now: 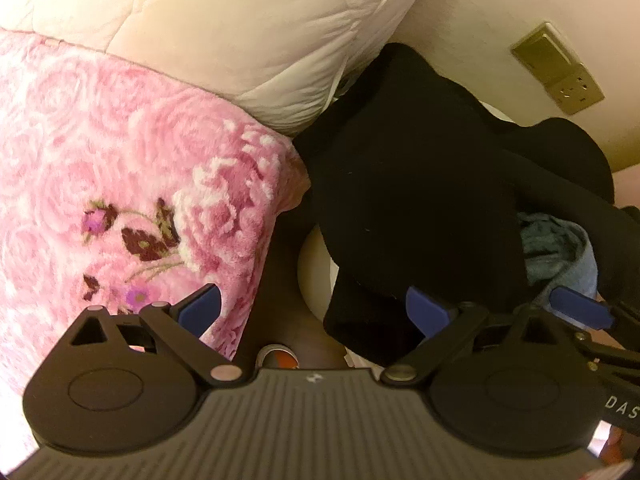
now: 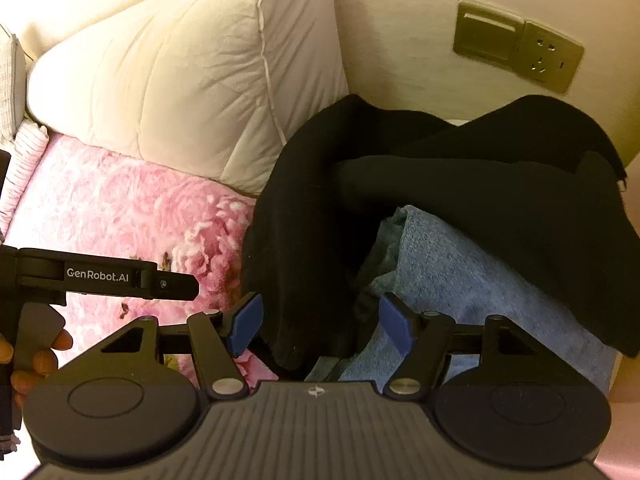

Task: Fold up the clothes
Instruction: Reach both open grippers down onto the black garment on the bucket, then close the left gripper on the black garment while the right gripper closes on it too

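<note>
A bed with a pink floral blanket (image 1: pixel 120 168) fills the left of the frame. Black garment (image 2: pixel 460 192) and blue garment (image 2: pixel 472 280) lie piled right of centre. Left claw (image 1: pixel 316 312) and right claw (image 2: pixel 320 324) both gape, released, above the pile's near edge.

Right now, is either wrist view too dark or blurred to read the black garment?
Left wrist: black garment is one featureless dark mass under warm yellowish light, folds unreadable. Right wrist: black garment shows faint folds, blue garment reads clearly; edges curve from fisheye.
</note>
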### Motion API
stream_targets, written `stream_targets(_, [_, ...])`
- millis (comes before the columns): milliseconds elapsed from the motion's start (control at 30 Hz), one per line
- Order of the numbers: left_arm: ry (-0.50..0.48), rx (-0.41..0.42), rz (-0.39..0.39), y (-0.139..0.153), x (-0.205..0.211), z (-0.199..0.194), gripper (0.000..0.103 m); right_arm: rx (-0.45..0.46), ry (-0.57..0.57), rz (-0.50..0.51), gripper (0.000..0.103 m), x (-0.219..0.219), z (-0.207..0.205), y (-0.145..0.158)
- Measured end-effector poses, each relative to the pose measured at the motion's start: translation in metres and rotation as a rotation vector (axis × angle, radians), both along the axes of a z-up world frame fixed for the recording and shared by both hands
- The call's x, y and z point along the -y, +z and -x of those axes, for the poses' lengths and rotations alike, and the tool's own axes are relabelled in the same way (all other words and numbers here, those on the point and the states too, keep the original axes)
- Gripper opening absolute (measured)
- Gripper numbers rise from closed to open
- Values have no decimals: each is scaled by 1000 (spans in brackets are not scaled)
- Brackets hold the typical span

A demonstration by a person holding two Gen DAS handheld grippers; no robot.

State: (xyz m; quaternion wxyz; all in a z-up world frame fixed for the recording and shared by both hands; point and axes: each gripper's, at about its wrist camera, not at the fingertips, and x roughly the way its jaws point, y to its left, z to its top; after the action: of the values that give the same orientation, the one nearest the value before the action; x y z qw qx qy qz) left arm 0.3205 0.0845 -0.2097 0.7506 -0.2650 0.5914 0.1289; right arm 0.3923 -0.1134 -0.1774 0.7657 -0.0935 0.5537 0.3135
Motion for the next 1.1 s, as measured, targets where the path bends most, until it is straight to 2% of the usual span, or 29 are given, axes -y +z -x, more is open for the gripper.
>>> stream_targets(200, [42,-7,49,-15,-2,-6,98,-21,41,31,68,-5,-8,-12])
stream_targets(367, [84,24,116,-18,1,-13,98,-26,28,-26,67,7,-26,12])
stream_targets(500, [70,56,147,-15,10,-27,98,-18,-45,-102,68,29,-50,41])
stream_targets(667, [21,78,144,-13,25,-50,98,78,-179,-83,78,66,-82,60])
stream_targets(800, [-12,82,121,-14,33,-65,98,117,-332,-19,82,104,-114,49])
stream_targets(833, [-17,85,117,-13,34,-67,98,116,-377,-24,86,115,-123,45])
stream_targets(967, [-19,90,113,-10,32,-69,99,38,-561,-121,89,159,-159,12])
stream_targets(1100, [-25,83,100,-10,30,-68,99,-44,-673,-239,89,184,-191,-29])
